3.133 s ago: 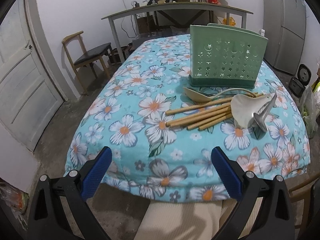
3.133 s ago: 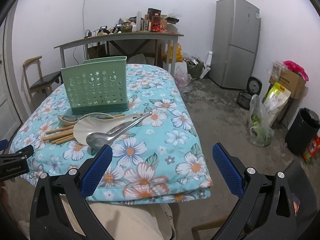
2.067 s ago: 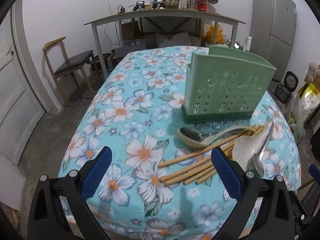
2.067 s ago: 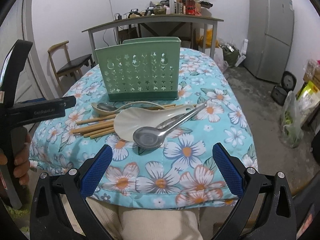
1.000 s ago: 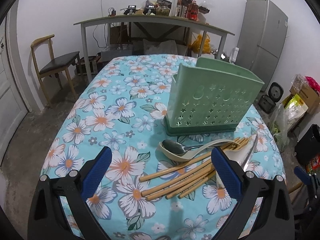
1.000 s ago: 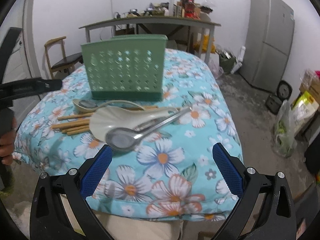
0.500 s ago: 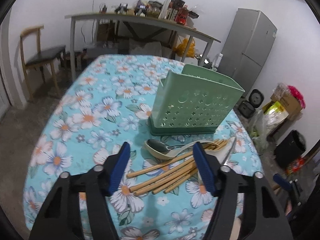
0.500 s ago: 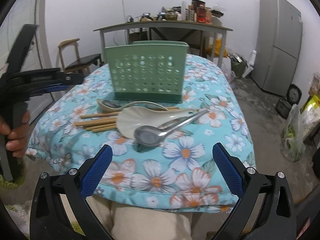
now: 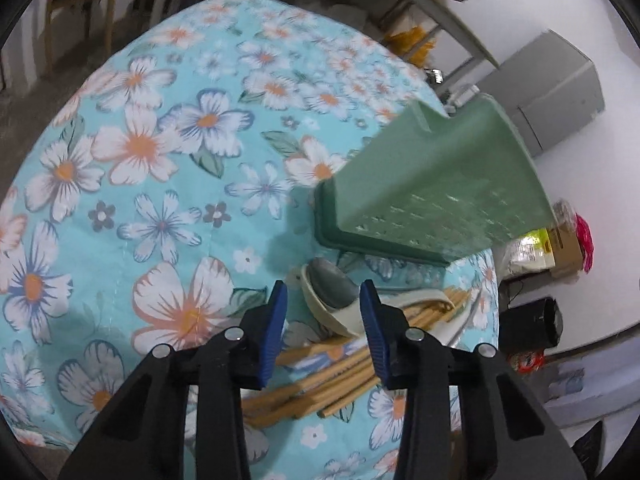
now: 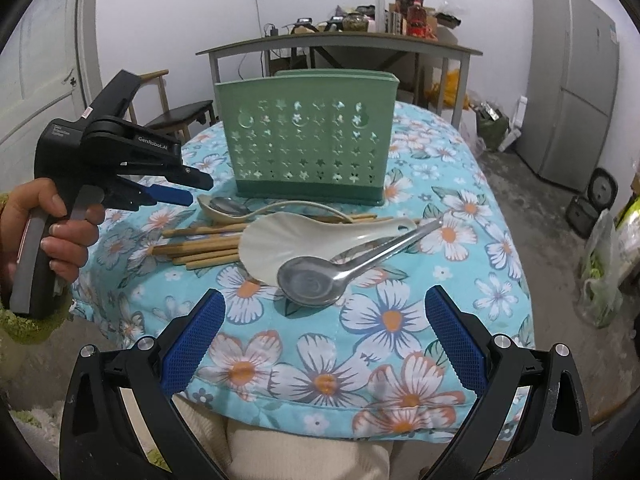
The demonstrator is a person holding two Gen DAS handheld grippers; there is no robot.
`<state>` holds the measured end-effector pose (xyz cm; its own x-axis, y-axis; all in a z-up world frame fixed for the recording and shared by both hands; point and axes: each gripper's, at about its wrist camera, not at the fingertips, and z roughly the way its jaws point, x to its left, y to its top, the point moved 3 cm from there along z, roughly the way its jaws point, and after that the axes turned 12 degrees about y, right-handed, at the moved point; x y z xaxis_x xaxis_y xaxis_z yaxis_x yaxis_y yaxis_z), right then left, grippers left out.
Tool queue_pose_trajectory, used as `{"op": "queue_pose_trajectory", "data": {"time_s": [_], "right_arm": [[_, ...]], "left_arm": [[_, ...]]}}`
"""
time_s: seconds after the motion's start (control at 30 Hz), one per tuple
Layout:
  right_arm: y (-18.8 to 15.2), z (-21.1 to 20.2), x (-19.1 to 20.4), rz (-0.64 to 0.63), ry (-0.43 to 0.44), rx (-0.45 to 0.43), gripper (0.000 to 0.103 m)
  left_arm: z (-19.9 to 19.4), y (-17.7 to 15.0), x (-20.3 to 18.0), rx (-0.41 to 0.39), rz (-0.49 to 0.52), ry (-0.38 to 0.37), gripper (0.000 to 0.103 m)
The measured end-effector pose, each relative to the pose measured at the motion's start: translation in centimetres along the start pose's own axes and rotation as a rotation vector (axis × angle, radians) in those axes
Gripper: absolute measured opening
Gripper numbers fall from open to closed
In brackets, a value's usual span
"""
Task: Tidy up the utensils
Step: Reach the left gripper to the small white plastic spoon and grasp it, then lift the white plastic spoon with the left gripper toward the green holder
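The left gripper (image 9: 322, 320) had its jaws partly closed, having just been narrowing, with nothing clamped; the bowl of a small ceramic spoon (image 9: 320, 302), a metal spoon (image 9: 334, 286) nested inside it, lay between and just ahead of the blue pads. The right gripper (image 10: 324, 344) hung near the table's front edge with its jaws wide apart and empty. Outward from the left jaws lay a bundle of bamboo chopsticks (image 10: 200, 248), partly under a large white ceramic spoon (image 10: 304, 240) and a steel ladle (image 10: 332, 272) crossing it. Behind them stood the green perforated utensil holder (image 10: 306, 140), upright on the floral tablecloth (image 10: 400, 320). The likely trouble: closing on the nested pair could pinch only the ceramic rim, letting the metal spoon slide out, or the pads could skid off the glazed curve and scatter the chopsticks.
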<state>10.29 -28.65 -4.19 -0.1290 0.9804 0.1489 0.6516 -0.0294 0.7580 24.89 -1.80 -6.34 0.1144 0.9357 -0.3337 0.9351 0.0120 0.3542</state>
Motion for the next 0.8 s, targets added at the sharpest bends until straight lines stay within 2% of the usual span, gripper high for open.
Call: {"op": "queue_pose_trajectory", "data": {"time_s": [0.1, 0.2, 0.43, 0.47, 0.57, 0.8], "right_arm": [[-0.2, 0.4, -0.6, 0.018, 0.008, 0.01, 0.096], [-0.3, 0.8, -1.1, 0.031, 0.013, 0.017, 0.096], [-0.3, 1.3, -1.8, 0.049, 0.02, 0.023, 0.096], [-0.3, 1.3, -1.9, 0.05, 0.022, 0.025, 0.096], [-0.2, 1.3, -1.9, 0.044, 0.024, 0.023, 0.096], [-0.1, 1.3, -2.1, 0.05, 0.017, 0.018, 0.096]], "left_arm": [[0.2, 0.5, 0.0, -0.018, 0.004, 0.011, 0.036], [0.5, 0.9, -0.1, -0.005, 0.007, 0.02, 0.036], [1.1, -0.5, -0.5, 0.028, 0.029, 0.028, 0.036], [1.3, -0.8, -0.6, 0.032, 0.035, 0.036, 0.034], [1.7, -1.2, -0.6, 0.033, 0.038, 0.044, 0.02], [0.6, -1.5, -1.2, -0.045, 0.091, 0.124, 0.01]]}}
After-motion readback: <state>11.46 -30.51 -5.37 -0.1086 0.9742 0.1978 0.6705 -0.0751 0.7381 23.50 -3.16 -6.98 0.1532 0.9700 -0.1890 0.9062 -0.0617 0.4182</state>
